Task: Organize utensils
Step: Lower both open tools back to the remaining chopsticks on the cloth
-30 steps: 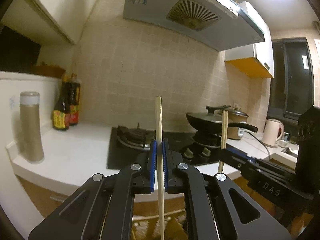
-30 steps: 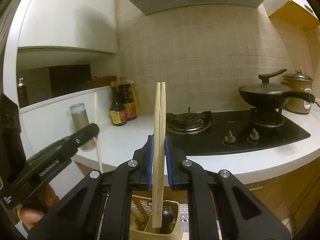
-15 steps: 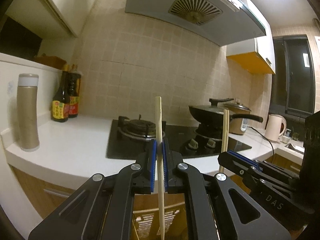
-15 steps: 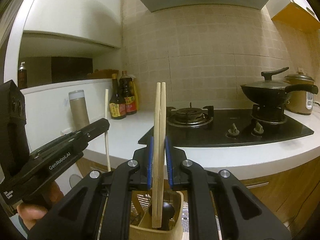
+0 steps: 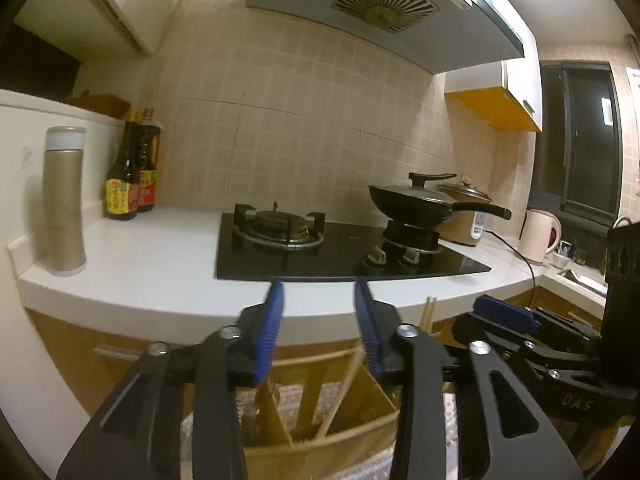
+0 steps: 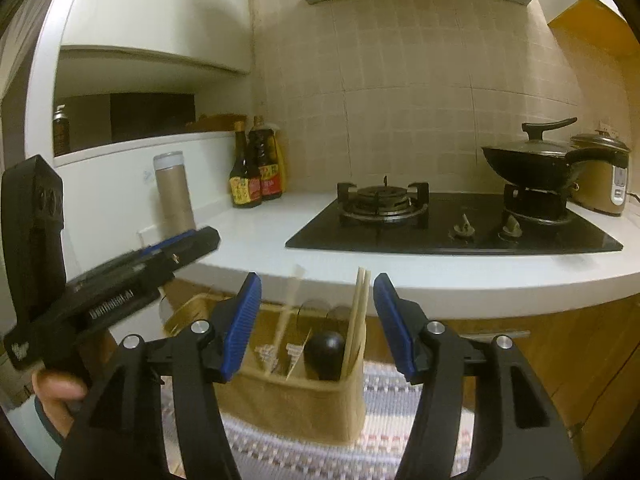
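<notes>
Far left on the white tabletop (image 5: 160,264), a tan flask (image 5: 64,200) upright, two dark sauce bottles (image 5: 130,172) just behind it by the tiled wall. Next along, the black gas hob (image 5: 320,248), a lidded black pan (image 5: 416,200) on its right burner, a rice cooker (image 5: 468,216) and a pale kettle (image 5: 538,236) beyond. Low in the foreground of the left wrist view, the left claw (image 5: 318,320) — blue pads apart, just been opening, nothing clamped between them. Directly under it a tan divided utensil holder (image 5: 320,440), with one loose chopstick (image 5: 342,392) leaning aslant in a compartment, free of the pads. To the right, the right claw (image 6: 316,320) in its own view, likewise spread, just been opening, gripping nothing — a pair of chopsticks (image 6: 358,316) standing nearly upright in the holder's right-hand compartment, between the pads yet touching neither, beside a dark rounded utensil head (image 6: 324,354). Further left inside the holder, a blurred pale stick, hard to make out. Beneath the holder, a striped woven mat (image 6: 384,432). At the left edge of that view, a hand (image 6: 56,396) wrapped round the left claw's black handle.
</notes>
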Demonstrator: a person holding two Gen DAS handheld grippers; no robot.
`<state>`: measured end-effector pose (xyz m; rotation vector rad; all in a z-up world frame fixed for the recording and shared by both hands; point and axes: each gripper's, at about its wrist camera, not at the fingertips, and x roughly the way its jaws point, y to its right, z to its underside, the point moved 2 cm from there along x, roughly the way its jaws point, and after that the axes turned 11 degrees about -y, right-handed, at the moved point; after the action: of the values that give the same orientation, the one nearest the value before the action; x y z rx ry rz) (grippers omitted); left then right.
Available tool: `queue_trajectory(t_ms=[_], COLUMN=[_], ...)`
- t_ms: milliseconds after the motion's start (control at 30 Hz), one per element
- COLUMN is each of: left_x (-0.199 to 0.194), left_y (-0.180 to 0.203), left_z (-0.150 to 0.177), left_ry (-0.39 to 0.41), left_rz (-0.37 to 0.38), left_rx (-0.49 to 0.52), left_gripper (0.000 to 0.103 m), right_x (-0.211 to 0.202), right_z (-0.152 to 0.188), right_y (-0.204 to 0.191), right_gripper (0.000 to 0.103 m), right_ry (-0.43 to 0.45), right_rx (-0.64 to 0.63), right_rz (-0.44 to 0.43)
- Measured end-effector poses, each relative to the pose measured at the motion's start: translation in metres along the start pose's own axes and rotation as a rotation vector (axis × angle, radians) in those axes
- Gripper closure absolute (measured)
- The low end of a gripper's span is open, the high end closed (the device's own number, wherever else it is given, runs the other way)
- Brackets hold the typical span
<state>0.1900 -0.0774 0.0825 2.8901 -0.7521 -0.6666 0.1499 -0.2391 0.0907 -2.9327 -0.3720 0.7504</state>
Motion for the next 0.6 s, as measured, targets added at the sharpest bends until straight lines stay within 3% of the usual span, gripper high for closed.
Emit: queue_trajectory(t_ms=[200, 367, 600], left_x=[-0.044, -0.073, -0.096], left_y=[-0.01, -0.013, -0.006], left_z=[0.006, 0.008, 0.04], left_ry=[-0.062, -0.145, -0.284], left_rz=[0.028, 0.042, -0.022], left_rx=[-0.064, -0.1, -0.056], left_gripper=[0.059, 0.059, 0.059], right_x=[-0.028, -0.038, -0.036], right_z=[0.013, 0.021, 0.066], right_y=[-0.001, -0.005, -0.036], right_gripper=[0.048, 0.048, 0.048], right_ry=[-0.115, -0.267, -0.457], right_rx=[0.006, 0.038, 0.004], right_rz=[-0.008, -0.034, -0.058])
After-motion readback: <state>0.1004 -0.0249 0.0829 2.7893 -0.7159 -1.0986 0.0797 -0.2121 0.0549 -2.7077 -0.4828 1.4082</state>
